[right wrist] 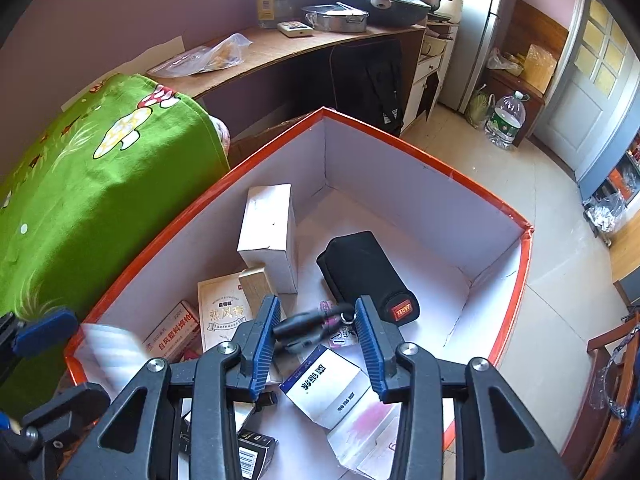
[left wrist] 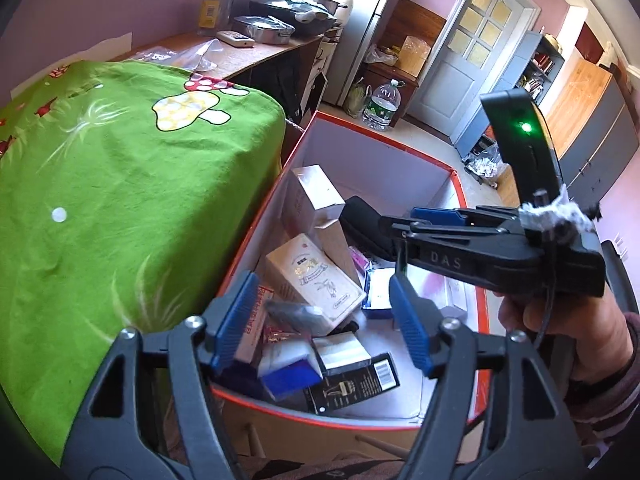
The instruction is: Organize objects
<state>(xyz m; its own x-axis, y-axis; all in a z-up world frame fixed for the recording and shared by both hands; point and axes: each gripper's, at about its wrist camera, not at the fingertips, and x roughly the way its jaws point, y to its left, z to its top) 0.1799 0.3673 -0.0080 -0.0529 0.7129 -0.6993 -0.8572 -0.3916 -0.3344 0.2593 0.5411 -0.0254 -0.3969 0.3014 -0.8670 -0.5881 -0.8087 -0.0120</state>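
Most of the small cartons are already lying in the orange-rimmed box [right wrist: 420, 160], so the sorting is looking well along. The left gripper [left wrist: 320, 320] is hanging part-open and empty above them. The right gripper [right wrist: 316, 340] is straddling a blurred dark item [right wrist: 304, 326], possibly falling free. The black pouch [right wrist: 364, 272] is sitting just beyond, crowding that spot.

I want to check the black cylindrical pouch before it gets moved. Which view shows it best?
The right wrist view: the black cylindrical pouch lies in full sight on the box floor, red tag visible. In the left wrist view the right gripper covers most of it.
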